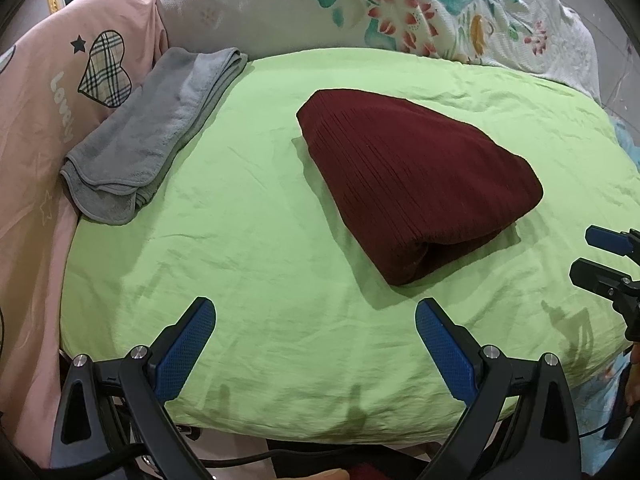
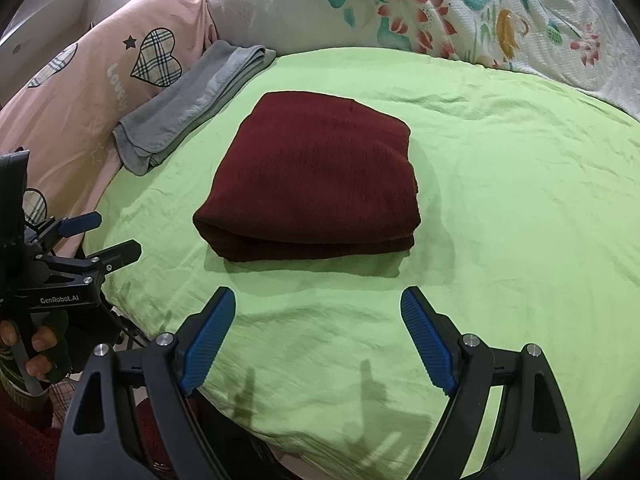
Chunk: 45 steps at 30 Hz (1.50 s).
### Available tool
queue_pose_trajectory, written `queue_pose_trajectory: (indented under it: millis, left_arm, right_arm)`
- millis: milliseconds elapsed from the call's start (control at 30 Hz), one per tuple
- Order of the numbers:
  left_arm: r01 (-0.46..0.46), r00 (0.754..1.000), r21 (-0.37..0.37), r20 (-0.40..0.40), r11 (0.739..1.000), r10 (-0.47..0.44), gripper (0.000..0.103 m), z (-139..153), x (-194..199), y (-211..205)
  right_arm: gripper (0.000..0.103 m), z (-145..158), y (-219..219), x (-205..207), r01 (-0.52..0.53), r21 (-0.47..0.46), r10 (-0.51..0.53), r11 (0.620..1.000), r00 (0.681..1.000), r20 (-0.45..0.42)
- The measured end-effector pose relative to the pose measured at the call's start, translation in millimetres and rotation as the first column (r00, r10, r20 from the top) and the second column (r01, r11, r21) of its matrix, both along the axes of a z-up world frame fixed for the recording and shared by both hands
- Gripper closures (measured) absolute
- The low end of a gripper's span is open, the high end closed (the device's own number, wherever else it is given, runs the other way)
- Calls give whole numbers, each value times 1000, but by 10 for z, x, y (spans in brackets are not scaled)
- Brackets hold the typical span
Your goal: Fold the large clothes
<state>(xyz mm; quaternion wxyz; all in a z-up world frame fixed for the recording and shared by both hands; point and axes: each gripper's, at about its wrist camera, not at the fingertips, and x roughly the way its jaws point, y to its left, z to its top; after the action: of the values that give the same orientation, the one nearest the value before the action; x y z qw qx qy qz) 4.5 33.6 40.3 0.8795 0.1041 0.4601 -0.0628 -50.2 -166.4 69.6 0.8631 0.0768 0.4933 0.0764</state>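
1. Both hand-held grippers hover apart from the cloth: the left hand-held gripper [image 1: 316,344] has its jaws spread wide and holds nothing, and the right hand-held gripper [image 2: 318,332] is likewise spread and empty.
2. Each one shows at the edge of the other's view, low and near the front edge of the bed.
3. The dark red garment [image 2: 316,176] lies on the green sheet [image 2: 500,200] as a compact folded bundle, roughly in the middle of the bed, well apart from both grippers.
4. A folded grey towel [image 1: 148,136] lies near the bed's left side, against a pink cover [image 1: 44,92]; a floral quilt [image 2: 460,12] is heaped along the far side.
5. Judging by its neat shape, the folding looks finished or nearly so.
6. The garment appears to be a ribbed knit: soft, limp, fairly thick, not slippery and not fragile. It would likely sag and open if lifted by 1 layer.
7. Any further hold is best taken on the near rolled edge [image 2: 312,246], pinching all layers together at 2 corners, 1 per gripper.
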Motion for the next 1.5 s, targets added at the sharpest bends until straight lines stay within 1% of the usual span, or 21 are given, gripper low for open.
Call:
queue_pose_trajectory:
  millis: [1500]
  left_arm:
    - [1, 1000, -7, -6, 1000, -1, 3, 7, -74, -77]
  right_arm:
    - [18, 4, 63, -11, 6, 10, -6, 1000, 1000, 3]
